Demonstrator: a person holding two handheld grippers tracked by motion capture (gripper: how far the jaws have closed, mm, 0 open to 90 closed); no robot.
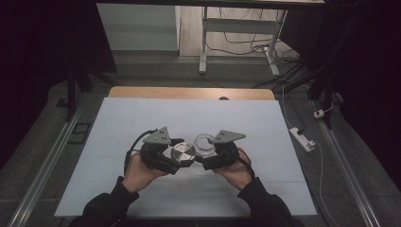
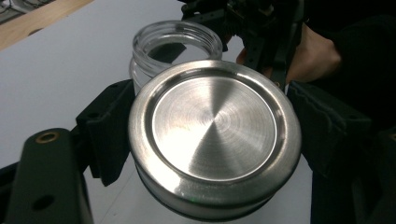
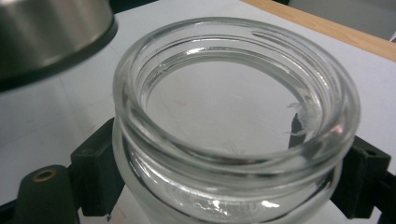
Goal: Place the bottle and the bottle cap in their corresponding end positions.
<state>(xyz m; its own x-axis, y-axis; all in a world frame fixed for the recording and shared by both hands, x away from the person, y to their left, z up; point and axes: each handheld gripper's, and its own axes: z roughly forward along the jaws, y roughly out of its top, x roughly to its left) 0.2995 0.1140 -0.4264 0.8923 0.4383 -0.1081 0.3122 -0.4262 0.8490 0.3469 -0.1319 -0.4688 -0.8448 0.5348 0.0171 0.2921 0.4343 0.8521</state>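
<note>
A round brushed-steel lid [image 2: 212, 135] sits between the black jaws of my left gripper [image 1: 177, 153], which is shut on its rim; in the high view the lid [image 1: 183, 152] hangs just above the table's middle. A clear glass jar [image 3: 233, 116], mouth open and empty, is clamped by its body in my right gripper [image 1: 208, 153]. The jar [image 1: 204, 142] is just right of the lid, close beside it, with its mouth tipped toward the camera. In the left gripper view the jar [image 2: 175, 44] stands behind the lid. The lid's edge [image 3: 51, 32] shows at the upper left of the right gripper view.
A white sheet [image 1: 142, 118] covers the wooden table [image 1: 189, 92], whose far edge shows bare wood. A white desk frame [image 1: 236, 33] and loose cables stand on the floor beyond. A power strip [image 1: 302, 138] lies on the floor at the right.
</note>
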